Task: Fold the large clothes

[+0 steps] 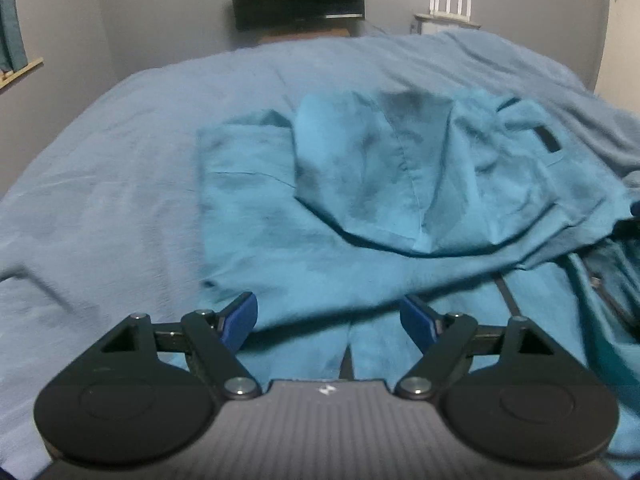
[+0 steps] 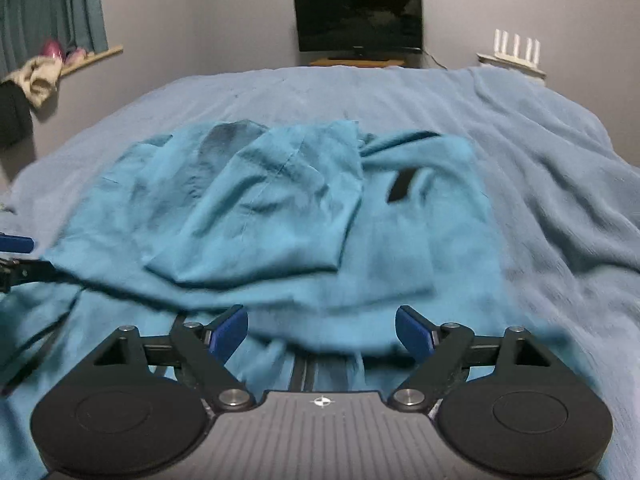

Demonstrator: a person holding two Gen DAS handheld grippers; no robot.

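Note:
A large teal garment (image 1: 360, 184) lies crumpled on the light blue bedspread (image 1: 120, 160), one part folded over the rest. It carries a small black patch (image 1: 547, 138) near its far right. My left gripper (image 1: 329, 310) hovers over the garment's near edge, open, with nothing between its blue pads. In the right wrist view the same garment (image 2: 260, 208) and patch (image 2: 401, 186) lie ahead. My right gripper (image 2: 321, 322) is open over the near cloth and holds nothing. The left gripper's finger (image 2: 16, 245) shows at the left edge of that view.
A dark television (image 2: 358, 16) stands against the far wall beyond the bed. A white router with antennas (image 2: 516, 46) sits at the far right. A curtained window sill (image 2: 92, 56) with small items is at the left. Bare bedspread (image 2: 560, 200) spreads to the right.

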